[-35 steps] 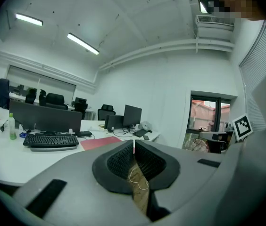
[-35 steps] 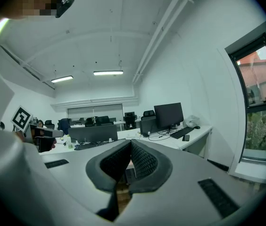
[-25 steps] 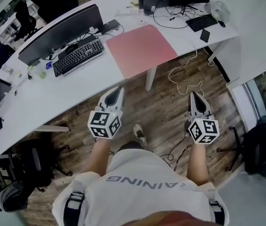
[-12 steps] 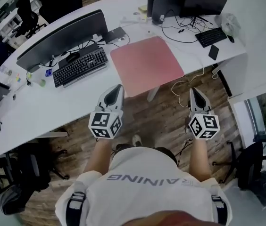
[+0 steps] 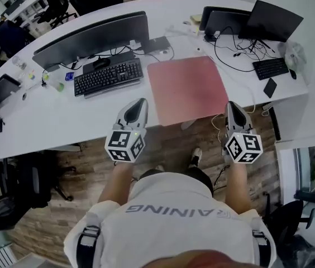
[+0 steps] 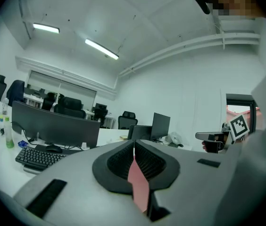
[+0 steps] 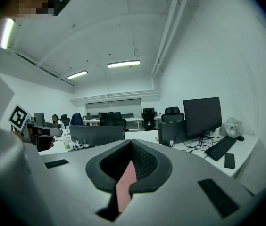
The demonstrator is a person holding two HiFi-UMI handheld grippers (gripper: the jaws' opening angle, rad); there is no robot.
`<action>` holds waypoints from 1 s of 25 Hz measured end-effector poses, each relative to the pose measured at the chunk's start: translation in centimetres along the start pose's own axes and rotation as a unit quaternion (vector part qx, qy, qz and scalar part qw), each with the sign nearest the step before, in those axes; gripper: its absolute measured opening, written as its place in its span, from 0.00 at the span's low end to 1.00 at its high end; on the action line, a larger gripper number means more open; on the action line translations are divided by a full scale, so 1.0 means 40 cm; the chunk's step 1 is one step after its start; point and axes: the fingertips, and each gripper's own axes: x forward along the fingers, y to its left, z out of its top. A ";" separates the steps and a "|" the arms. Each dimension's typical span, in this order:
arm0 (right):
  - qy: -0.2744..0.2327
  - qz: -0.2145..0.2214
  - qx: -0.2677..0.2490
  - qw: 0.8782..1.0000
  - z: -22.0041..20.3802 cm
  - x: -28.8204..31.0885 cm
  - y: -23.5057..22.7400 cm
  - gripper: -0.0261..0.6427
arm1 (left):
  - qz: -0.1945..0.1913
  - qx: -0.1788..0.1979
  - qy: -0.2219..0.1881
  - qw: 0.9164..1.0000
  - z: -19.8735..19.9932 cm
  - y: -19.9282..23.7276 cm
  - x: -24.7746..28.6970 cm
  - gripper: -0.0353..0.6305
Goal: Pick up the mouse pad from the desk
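Approach: you step closer to the table (image 5: 62, 119).
Left gripper (image 5: 141, 101) and right gripper (image 5: 232, 105), both closed and empty, now flank the pad's (image 5: 190, 88) near edge.

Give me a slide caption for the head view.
Person at a white desk, left hand-held gripper and right hand-held gripper shut, flanking the pink mouse pad.

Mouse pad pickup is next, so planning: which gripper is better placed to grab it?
Probably right: the right gripper sits beside the mouse pad's near right corner; the left gripper stands farther from its left edge. Both shut.
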 end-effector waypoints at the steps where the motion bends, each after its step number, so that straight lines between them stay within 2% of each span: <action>1: -0.001 0.011 -0.002 1.000 0.004 0.026 -0.006 0.07 | 0.010 -0.002 -0.002 1.000 0.001 0.007 0.010 0.11; 6: -0.003 0.058 -0.009 0.998 0.030 0.135 -0.078 0.07 | 0.052 -0.017 -0.008 0.998 0.006 0.000 0.088 0.11; 16: 0.017 0.141 -0.005 0.990 0.034 0.331 -0.332 0.07 | 0.143 -0.022 -0.010 0.989 0.013 -0.107 0.290 0.11; 21: 0.033 0.168 0.006 0.985 -0.004 0.396 -0.401 0.07 | 0.181 -0.014 0.010 0.983 -0.015 -0.129 0.342 0.11; 25: 0.050 0.178 0.012 0.983 -0.037 0.438 -0.416 0.07 | 0.209 -0.015 0.027 0.977 -0.044 -0.105 0.355 0.11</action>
